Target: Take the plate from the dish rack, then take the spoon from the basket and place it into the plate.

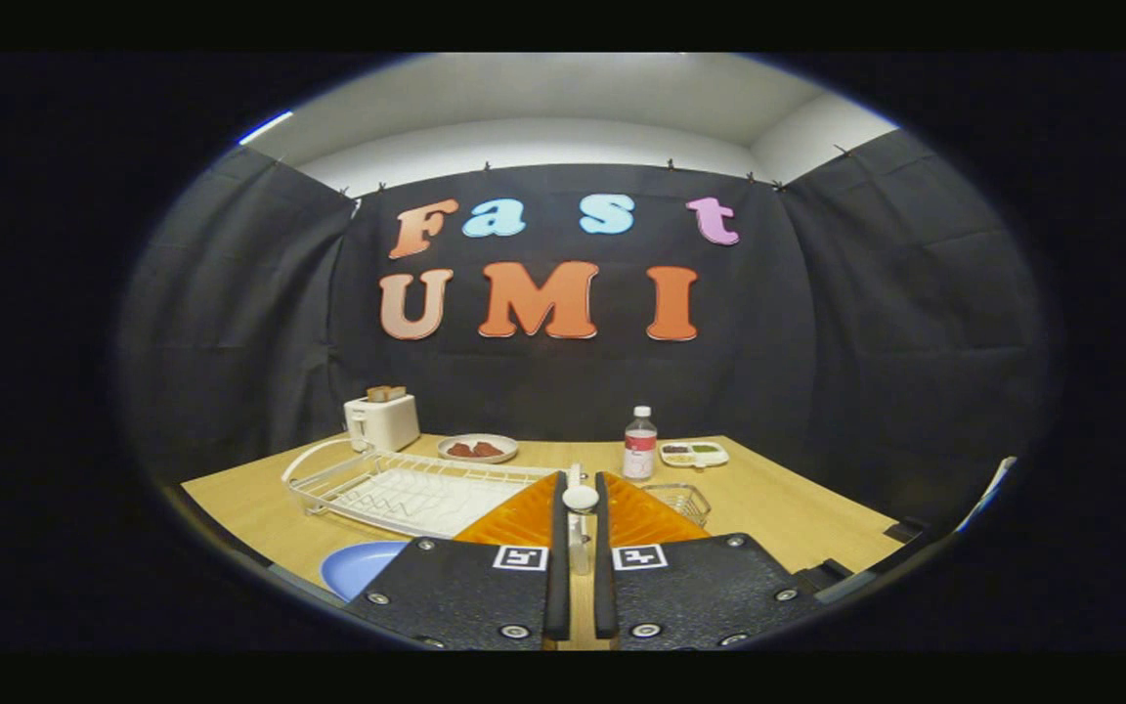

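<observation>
Right now my gripper (578, 523) is clamped on the white spoon (580, 501), both fingers pressing its handle, bowl end poking up between them. My blue plate (360, 567) lies left of the fingers, the dish rack (407, 484) beyond it, the wire basket (685, 501) just right.

Even overhead light on a sharp centre, dim cloth walls, strong fisheye bending and softness toward the rim.
</observation>
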Motion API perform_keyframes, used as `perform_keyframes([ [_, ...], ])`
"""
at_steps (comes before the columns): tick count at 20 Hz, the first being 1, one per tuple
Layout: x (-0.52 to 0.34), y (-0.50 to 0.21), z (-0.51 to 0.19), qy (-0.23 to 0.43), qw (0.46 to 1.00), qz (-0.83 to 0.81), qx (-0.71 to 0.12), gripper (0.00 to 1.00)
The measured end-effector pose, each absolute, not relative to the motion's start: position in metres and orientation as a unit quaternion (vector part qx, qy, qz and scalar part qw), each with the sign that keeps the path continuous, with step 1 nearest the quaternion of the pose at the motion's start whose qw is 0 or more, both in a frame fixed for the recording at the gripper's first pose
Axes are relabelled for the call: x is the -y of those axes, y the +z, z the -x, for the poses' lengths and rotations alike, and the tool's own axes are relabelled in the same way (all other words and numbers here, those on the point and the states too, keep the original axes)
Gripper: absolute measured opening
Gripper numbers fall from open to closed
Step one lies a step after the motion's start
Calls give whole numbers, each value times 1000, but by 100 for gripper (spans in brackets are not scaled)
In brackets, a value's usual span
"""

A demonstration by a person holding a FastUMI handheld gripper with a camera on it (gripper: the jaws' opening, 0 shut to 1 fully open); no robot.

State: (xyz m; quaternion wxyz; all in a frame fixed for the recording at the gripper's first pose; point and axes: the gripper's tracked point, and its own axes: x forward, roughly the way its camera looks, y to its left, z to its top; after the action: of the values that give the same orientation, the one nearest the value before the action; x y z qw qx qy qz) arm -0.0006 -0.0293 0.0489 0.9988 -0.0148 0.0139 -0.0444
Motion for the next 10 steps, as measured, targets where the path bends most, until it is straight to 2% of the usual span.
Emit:
perform_keyframes([
  [10,-46,10,21,43,998,-15,-49,10],
])
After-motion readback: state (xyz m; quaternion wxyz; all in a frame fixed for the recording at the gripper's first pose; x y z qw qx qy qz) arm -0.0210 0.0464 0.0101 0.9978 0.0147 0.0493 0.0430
